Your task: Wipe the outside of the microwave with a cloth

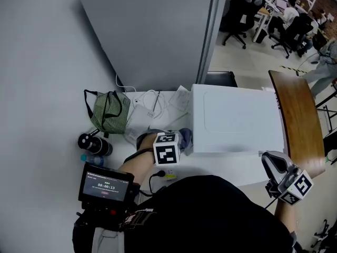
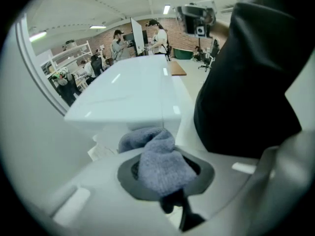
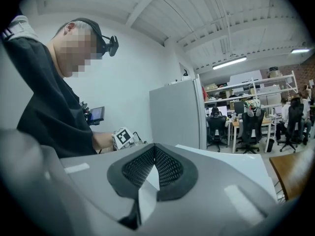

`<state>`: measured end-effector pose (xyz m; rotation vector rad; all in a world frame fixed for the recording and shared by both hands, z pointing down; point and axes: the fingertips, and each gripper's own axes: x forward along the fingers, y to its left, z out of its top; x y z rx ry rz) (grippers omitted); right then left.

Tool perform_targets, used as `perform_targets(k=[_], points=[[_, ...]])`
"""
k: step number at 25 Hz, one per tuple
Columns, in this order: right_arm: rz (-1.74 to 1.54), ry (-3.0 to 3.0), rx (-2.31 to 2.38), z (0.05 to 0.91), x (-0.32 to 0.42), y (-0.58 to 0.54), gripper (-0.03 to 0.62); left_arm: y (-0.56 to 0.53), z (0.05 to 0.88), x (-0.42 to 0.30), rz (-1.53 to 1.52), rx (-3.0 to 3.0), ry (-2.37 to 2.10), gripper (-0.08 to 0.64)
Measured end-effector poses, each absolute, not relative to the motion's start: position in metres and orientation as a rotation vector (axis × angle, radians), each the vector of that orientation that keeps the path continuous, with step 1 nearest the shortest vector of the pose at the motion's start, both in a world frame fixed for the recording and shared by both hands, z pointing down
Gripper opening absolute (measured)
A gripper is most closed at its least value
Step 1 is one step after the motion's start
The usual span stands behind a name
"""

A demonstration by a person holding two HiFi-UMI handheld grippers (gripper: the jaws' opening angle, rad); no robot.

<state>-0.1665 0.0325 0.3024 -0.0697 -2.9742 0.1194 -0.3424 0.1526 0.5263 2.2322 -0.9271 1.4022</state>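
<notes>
Grey-blue cloth (image 2: 160, 161), soft, nubbly and bunched, sits pinched in the left gripper (image 1: 180, 140), whose jaws are closed on it just beside the near left corner of the microwave (image 1: 237, 120) — a smooth white box with a shallow panel pressed into its top. Off the microwave's near right corner, the right gripper (image 3: 154, 154) has its ribbed black pads tip to tip, holding nothing. Left of the microwave, a small screen (image 1: 105, 184) reads 00:00:13 — a green striped bag (image 1: 109, 112) lies that side too.

small screen (image 1: 105, 186) w/ timer 00:00:13, other txt on it too small
</notes>
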Motion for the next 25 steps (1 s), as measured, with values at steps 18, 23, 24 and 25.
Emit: perform_targets(k=[18,23,24,25], points=[[0.106,-2.888,0.077,0.309,-0.145,0.042,0.005,0.146,0.700,-0.323,1.695,2.172,-0.634,0.057],[0.104,-2.888,0.055,0.316,-0.152,0.038,0.005,0.159,0.755,-0.332,1.615,2.118,-0.649,0.057],[0.116,-2.891,0.050,0.316,-0.151,0.039,0.005,0.164,0.757,-0.331,1.603,2.110,-0.651,0.057],[0.127,-2.891,0.051,0.317,-0.147,0.039,0.005,0.169,0.756,-0.329,1.591,2.102,-0.652,0.057]])
